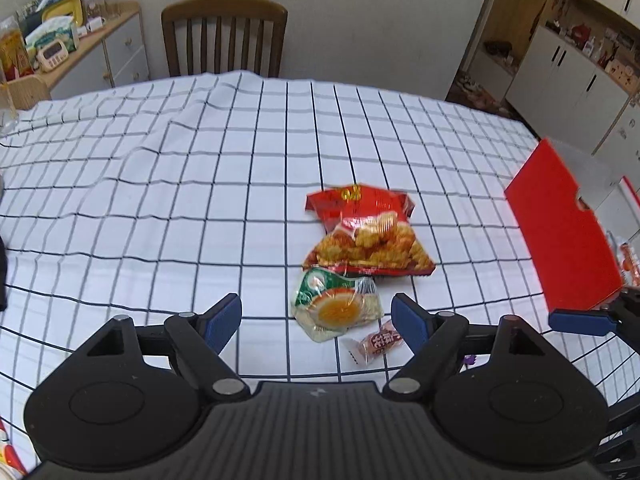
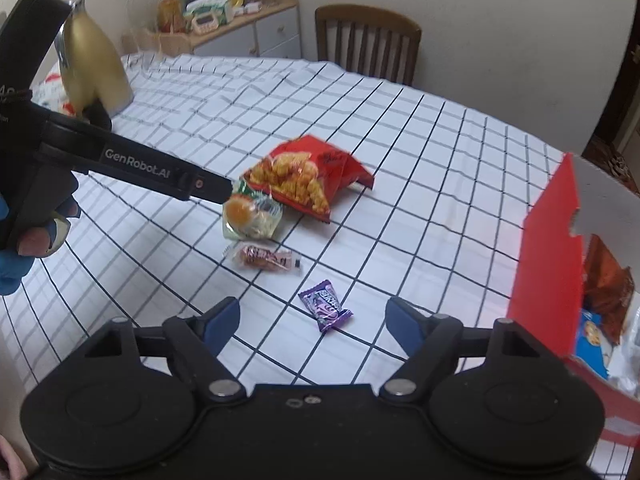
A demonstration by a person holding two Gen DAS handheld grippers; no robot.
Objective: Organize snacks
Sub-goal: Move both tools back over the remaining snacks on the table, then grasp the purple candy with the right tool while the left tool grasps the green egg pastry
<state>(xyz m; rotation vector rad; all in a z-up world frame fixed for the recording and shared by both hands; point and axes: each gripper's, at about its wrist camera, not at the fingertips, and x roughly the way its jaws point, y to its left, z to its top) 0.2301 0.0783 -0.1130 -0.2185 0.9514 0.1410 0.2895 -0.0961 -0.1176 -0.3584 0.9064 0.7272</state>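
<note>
My left gripper (image 1: 316, 322) hangs open just above a green packet with an orange yolk picture (image 1: 336, 308), one finger on each side of it. A red bag of fried snacks (image 1: 368, 236) lies just beyond, and a small pink candy (image 1: 378, 340) lies by the right finger. In the right wrist view, my right gripper (image 2: 313, 320) is open over a purple candy (image 2: 326, 306). Farther off lie the pink candy (image 2: 266, 258), the green packet (image 2: 250, 216) and the red bag (image 2: 312, 176). An open red box (image 2: 548, 260) at the right holds several snack packs.
A white grid-patterned cloth (image 1: 200, 184) covers the table, wrinkled at the far left. A wooden chair (image 1: 224, 36) stands behind it, beside a cluttered sideboard (image 1: 100, 40). A gold pitcher (image 2: 92, 60) stands at the table's far left. A gloved hand (image 2: 16, 264) holds the left tool.
</note>
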